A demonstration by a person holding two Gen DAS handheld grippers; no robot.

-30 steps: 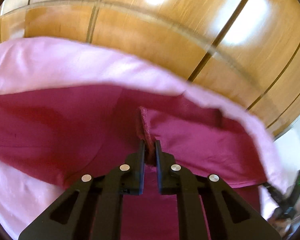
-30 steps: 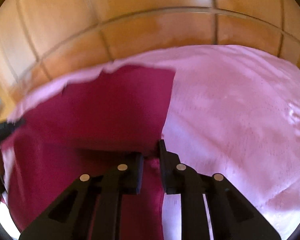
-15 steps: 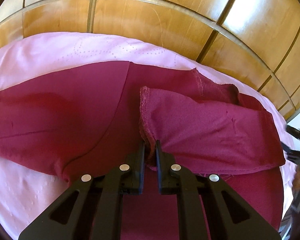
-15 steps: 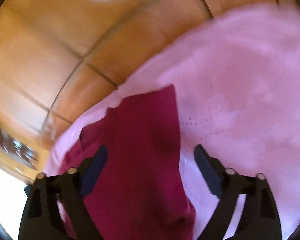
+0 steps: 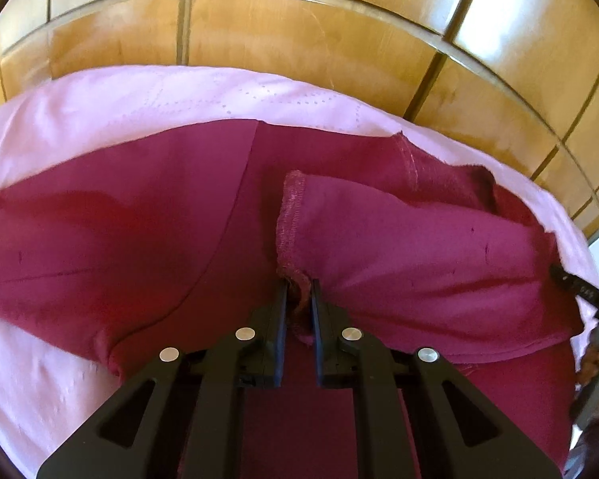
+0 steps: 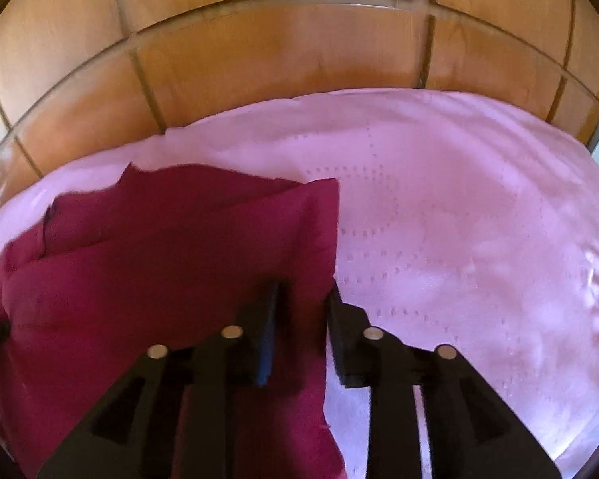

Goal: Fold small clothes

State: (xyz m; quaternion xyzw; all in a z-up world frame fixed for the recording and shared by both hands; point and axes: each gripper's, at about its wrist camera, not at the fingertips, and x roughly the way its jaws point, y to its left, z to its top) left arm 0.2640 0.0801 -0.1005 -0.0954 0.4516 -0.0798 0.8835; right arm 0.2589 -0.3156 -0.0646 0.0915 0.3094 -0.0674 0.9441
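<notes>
A dark red garment [image 5: 139, 239] lies spread on a pink sheet [image 5: 159, 99]; one part is folded back over the rest, its hemmed edge [image 5: 289, 215] facing me. My left gripper [image 5: 298, 295] is shut on the lower end of that hem. In the right wrist view the same garment [image 6: 159, 259] lies left of centre, its right edge straight. My right gripper [image 6: 303, 291] is partly open, jaws either side of that edge, the cloth loose between them. The right gripper's tip [image 5: 579, 285] shows at the far right of the left wrist view.
A wooden headboard of square panels [image 5: 299, 36] rises behind the sheet; it also shows in the right wrist view [image 6: 279, 60]. Bare pink sheet [image 6: 479, 239] extends to the right of the garment.
The right gripper let go of the garment, opened wide and lifted, then came back down narrower over the garment's right edge. The left gripper kept its hold; the folded part settled flat.
</notes>
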